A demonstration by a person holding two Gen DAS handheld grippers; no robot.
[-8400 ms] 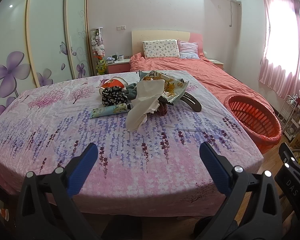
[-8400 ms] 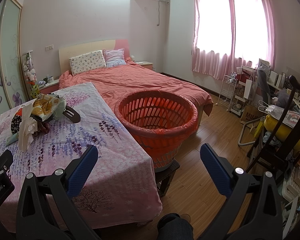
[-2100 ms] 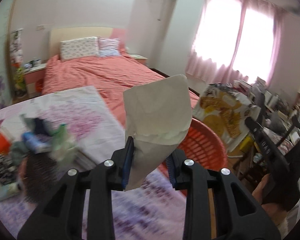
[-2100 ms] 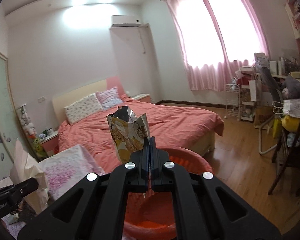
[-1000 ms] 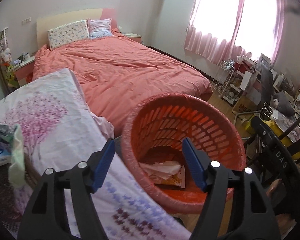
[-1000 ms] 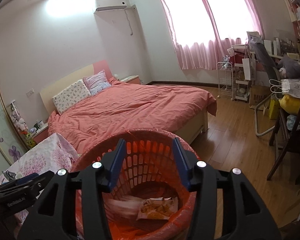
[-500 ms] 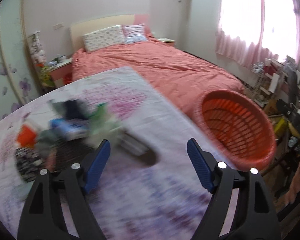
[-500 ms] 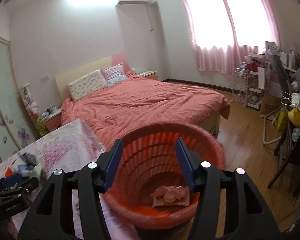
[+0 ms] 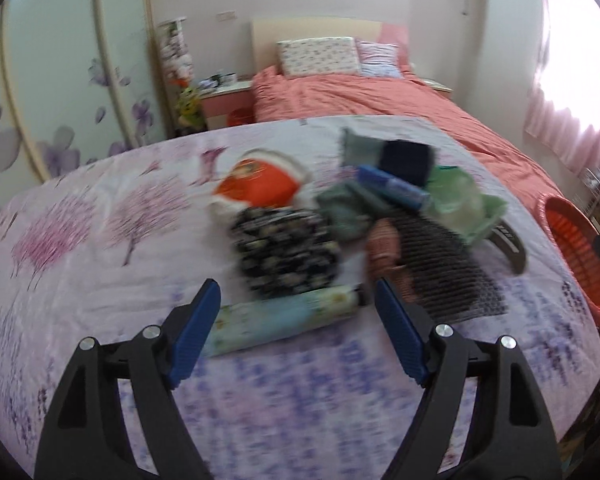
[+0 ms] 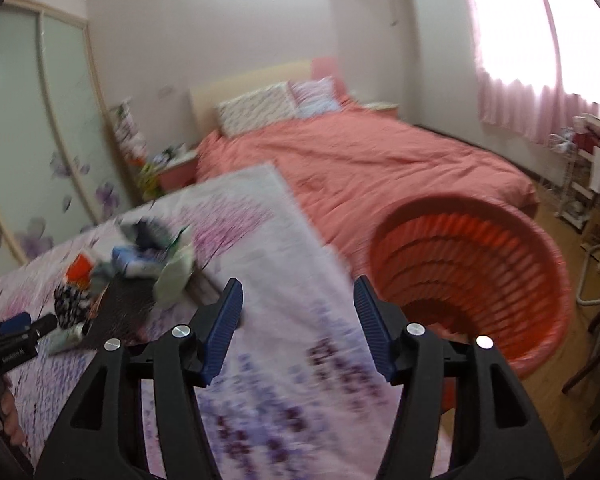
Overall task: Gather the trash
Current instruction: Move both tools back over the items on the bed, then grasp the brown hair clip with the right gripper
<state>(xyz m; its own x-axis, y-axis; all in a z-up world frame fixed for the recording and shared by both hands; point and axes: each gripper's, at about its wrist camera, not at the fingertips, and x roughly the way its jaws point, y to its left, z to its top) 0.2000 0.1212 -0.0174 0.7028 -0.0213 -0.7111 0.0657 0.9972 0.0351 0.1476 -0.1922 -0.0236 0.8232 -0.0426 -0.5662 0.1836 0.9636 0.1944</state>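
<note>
A pile of items lies on the floral bedspread: an orange-and-white piece, a black patterned pouch, a pale blue-green tube, crumpled green plastic, a blue packet and a black mesh piece. My left gripper hangs open over the tube, holding nothing. My right gripper is open and empty above the bedspread's right edge, between the pile and the orange basket. The basket stands right of the bed; motion blur hides its contents.
A bed with a coral cover and pillows lies behind. Wardrobe doors with flower decals line the left wall. A pink nightstand stands between them. Wooden floor, a rack and pink curtains are at the right.
Both grippers swung left from over the basket toward the bedspread. The left one now faces the pile. The basket slid to the right in both views, and both jaws opened wider.
</note>
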